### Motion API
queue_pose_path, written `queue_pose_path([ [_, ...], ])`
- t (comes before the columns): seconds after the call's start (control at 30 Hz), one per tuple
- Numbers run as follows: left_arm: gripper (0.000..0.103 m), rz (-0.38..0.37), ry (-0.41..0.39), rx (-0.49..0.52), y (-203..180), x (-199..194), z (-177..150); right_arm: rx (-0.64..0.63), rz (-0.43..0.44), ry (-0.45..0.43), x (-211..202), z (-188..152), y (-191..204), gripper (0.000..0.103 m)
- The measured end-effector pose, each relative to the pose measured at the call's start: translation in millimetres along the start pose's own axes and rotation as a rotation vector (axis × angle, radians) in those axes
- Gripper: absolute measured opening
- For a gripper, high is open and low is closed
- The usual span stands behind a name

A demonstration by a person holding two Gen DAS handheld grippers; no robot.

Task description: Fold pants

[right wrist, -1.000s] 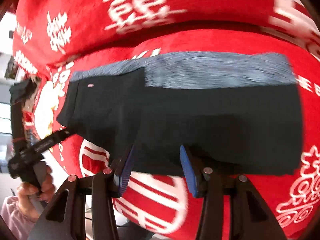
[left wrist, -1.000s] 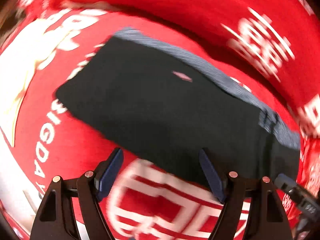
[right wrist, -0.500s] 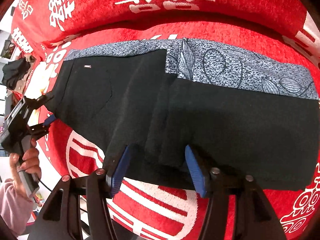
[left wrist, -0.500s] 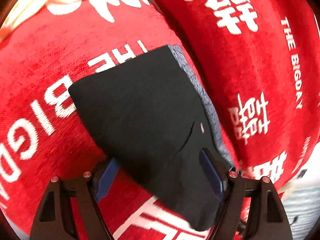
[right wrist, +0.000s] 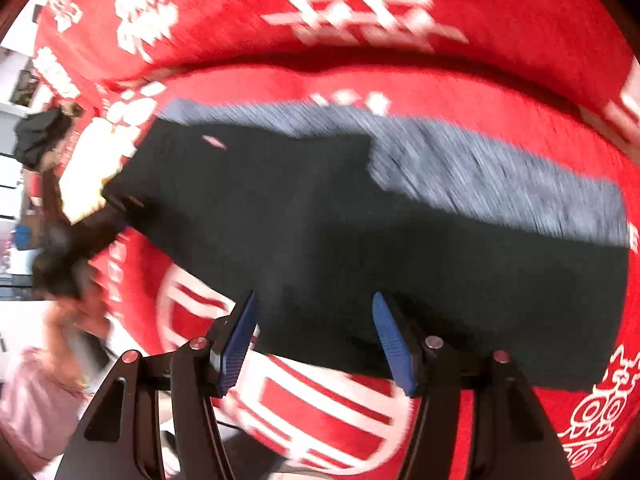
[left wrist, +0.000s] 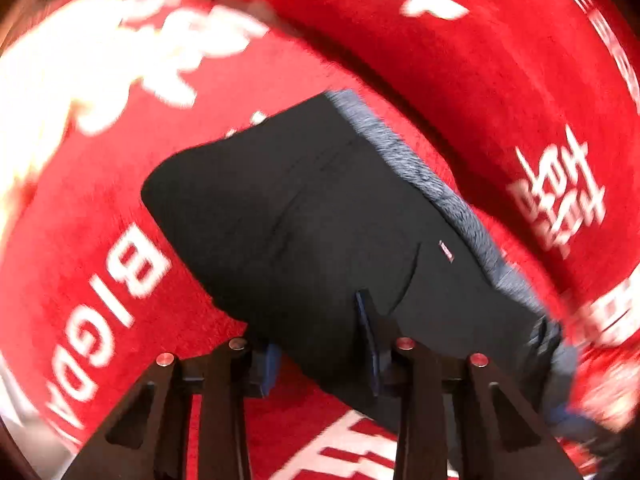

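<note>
Folded black pants (right wrist: 360,240) lie mid-frame on the red blanket (right wrist: 500,100); left tool (left wrist: 320,352) straddles their near edge, right tool (right wrist: 316,340) gapes above them, both open

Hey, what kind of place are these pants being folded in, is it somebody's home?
Probably a home, likely a bed or sofa: the black pants lie on a plush red blanket with white wedding characters, a padded roll behind, and a bright room at the left edge.

Bare red blanket (right wrist: 500,92) lay open around the folded pants (right wrist: 360,248). A raised blanket ridge (right wrist: 360,12) walled the far side, just beyond the waistband.
</note>
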State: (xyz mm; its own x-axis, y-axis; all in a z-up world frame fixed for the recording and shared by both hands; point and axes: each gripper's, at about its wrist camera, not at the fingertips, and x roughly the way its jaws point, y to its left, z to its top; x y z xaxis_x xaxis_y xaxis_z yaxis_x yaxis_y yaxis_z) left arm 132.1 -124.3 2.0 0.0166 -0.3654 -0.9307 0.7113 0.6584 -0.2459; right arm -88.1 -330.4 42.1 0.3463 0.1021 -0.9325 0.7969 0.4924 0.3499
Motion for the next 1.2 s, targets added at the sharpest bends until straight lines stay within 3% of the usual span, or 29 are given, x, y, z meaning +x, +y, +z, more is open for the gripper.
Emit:
queue_pose_path([
  [0.13,0.034,0.205,-0.164,0.360,-55,-16,-24,-0.046,0.100,0.038,-11,59,44,0.082],
  [0.23,0.034,0.292,-0.228,0.546,-79,-15,-43,-0.135,0.171,0.122,1,110,95,0.083],
  [0.4,0.034,0.333,-0.239,0.599,-84,-10,-48,-0.295,0.137,0.335,54,160,187,0.086],
  [0.53,0.034,0.337,-0.235,0.591,-88,-7,-45,-0.420,0.046,0.450,99,161,238,0.086],
  [0.67,0.034,0.341,-0.241,0.586,-94,-7,-51,-0.509,-0.091,0.562,145,154,255,0.085],
  [0.7,0.034,0.339,-0.236,0.582,-94,-7,-51,-0.513,-0.104,0.585,154,153,252,0.061],
  [0.73,0.034,0.331,-0.217,0.578,-95,-6,-51,-0.511,-0.108,0.587,156,153,247,0.018],
  [0.77,0.034,0.328,-0.220,0.578,-96,-8,-51,-0.497,-0.103,0.575,154,155,241,0.018],
  [0.93,0.034,0.259,-0.276,0.629,-125,-40,-54,-0.427,0.077,0.430,95,156,197,0.018],
  [1.1,0.034,0.108,-0.306,0.645,-175,-89,-55,-0.234,0.314,0.265,13,151,117,0.018],
  [1.2,0.034,0.019,-0.303,0.692,-220,-112,-66,-0.159,0.404,0.135,-42,131,61,0.018],
])
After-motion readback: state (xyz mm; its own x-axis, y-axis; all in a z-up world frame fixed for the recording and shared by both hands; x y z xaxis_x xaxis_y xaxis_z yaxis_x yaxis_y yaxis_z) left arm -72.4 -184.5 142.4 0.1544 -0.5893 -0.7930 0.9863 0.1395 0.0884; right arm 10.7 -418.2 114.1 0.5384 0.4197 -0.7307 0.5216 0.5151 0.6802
